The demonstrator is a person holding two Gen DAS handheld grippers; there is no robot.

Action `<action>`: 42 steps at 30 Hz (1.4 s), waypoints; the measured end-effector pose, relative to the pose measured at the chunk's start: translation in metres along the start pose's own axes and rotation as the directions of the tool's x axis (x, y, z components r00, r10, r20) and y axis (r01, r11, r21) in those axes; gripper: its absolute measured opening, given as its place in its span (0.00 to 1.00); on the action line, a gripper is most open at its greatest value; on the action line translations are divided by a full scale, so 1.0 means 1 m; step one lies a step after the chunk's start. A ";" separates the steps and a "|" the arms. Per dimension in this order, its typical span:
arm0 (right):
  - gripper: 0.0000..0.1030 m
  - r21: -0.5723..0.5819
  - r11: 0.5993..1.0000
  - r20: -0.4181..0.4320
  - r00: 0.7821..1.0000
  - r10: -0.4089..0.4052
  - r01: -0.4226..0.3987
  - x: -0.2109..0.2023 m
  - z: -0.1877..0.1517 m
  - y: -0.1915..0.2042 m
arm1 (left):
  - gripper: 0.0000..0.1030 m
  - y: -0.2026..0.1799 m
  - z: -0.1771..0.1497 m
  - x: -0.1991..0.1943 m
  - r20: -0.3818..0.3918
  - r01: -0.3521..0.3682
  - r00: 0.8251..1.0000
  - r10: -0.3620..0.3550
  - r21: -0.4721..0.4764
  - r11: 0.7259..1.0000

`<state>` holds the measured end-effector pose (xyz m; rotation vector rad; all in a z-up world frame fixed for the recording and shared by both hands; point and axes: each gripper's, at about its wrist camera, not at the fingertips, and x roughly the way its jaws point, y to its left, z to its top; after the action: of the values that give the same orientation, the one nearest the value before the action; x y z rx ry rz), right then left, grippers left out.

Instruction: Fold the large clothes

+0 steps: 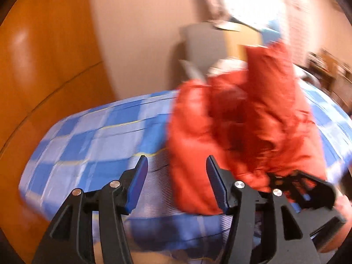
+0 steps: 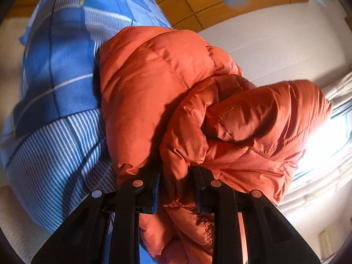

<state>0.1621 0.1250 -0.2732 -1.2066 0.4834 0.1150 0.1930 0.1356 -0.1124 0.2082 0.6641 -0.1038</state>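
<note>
Half jacket (image 2: 167,101) blurred, right gripper (image 2: 176,189) tips buried

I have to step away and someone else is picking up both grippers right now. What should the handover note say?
Left gripper: open, empty, held above the blue checked bedspread beside the jacket.
Right gripper: shut on a bunch of the orange puffer jacket, which is lifted and crumpled, not flat.
Done: the jacket is picked up at one point; no neat fold shows yet.
Left: lay it flat on the bedspread, straighten it, then fold. The left view is motion-blurred, so check the grip first.
</note>
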 end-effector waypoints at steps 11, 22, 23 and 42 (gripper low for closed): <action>0.24 -0.063 0.997 0.004 0.999 -0.052 0.052 0.004 -0.002 0.029 | 0.54 -0.037 0.016 0.068 -0.268 0.466 0.858 -0.438 0.051 0.883; 0.24 -0.147 0.982 0.033 0.993 -0.114 0.118 -0.011 -0.013 0.068 | 0.10 -0.026 0.014 0.105 -0.312 0.425 0.849 -0.427 -0.081 0.902; 0.24 -0.151 0.982 0.034 0.994 -0.108 0.112 -0.014 -0.015 0.067 | 0.08 -0.026 0.013 0.109 -0.311 0.416 0.853 -0.419 -0.079 0.906; 0.54 0.417 0.909 -0.077 0.995 0.059 -0.022 -0.056 -0.166 -0.095 | 0.05 -0.021 -0.014 0.123 -0.274 0.406 0.859 -0.432 -0.146 0.902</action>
<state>0.0949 -0.0521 -0.2121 -0.7836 0.5770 -0.0079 0.2774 0.1148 -0.2023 -0.0084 1.0119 -0.4725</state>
